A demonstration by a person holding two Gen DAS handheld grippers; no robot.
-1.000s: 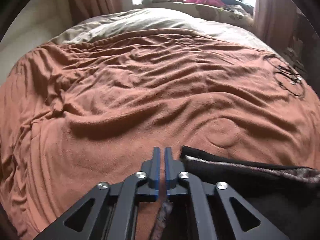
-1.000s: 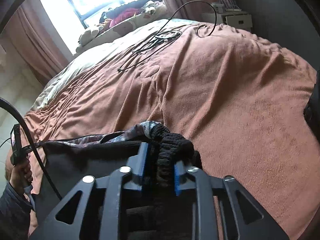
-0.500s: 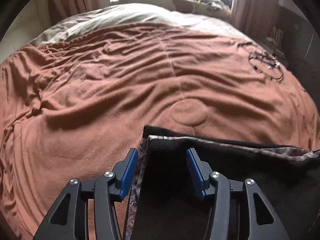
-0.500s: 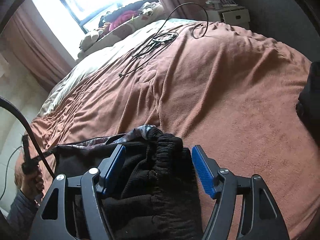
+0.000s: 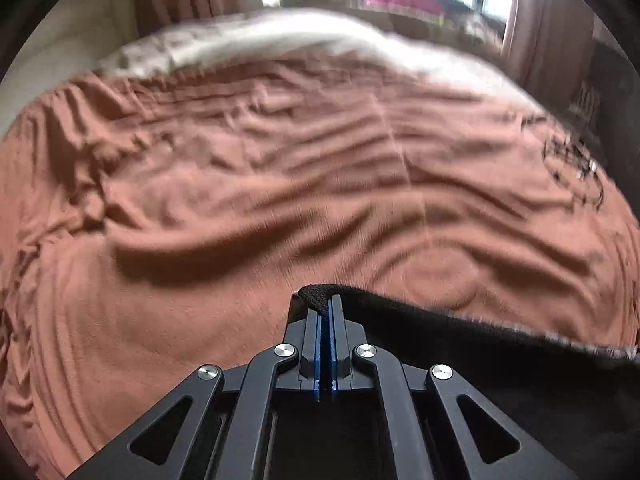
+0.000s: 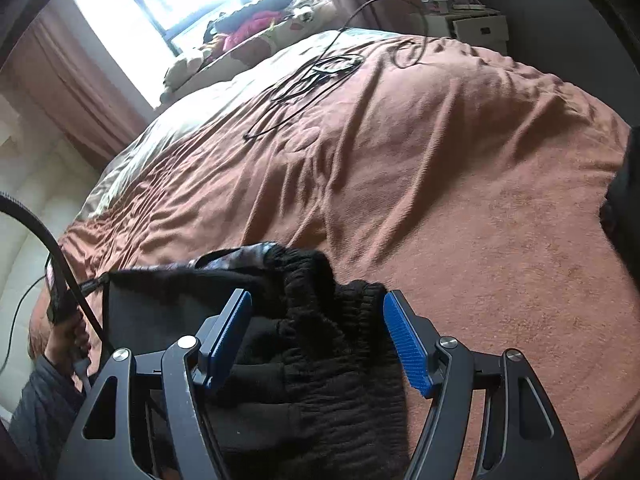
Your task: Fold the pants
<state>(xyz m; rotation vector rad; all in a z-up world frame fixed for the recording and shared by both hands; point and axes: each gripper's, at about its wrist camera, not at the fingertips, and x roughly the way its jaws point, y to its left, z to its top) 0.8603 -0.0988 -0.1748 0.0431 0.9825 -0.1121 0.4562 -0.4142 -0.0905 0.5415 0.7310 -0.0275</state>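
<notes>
Black pants lie bunched on the brown blanket of a bed, the ribbed waistband toward me in the right wrist view. My right gripper stands open, its blue pads either side of the waistband without pressing it. In the left wrist view my left gripper is shut on a corner of the pants, whose dark edge runs off to the right. A person's hand shows at the lower left of the right wrist view, where the pants' far corner is pulled taut.
Black cables lie tangled on the blanket's far side, also seen as cables at the right. Pillows and soft toys line the window. A white nightstand stands beyond the bed. A dark shape sits at the right edge.
My left gripper opened over the pants' corner, then shut on it. My right gripper let go of the waistband and now stands wide open around it.
</notes>
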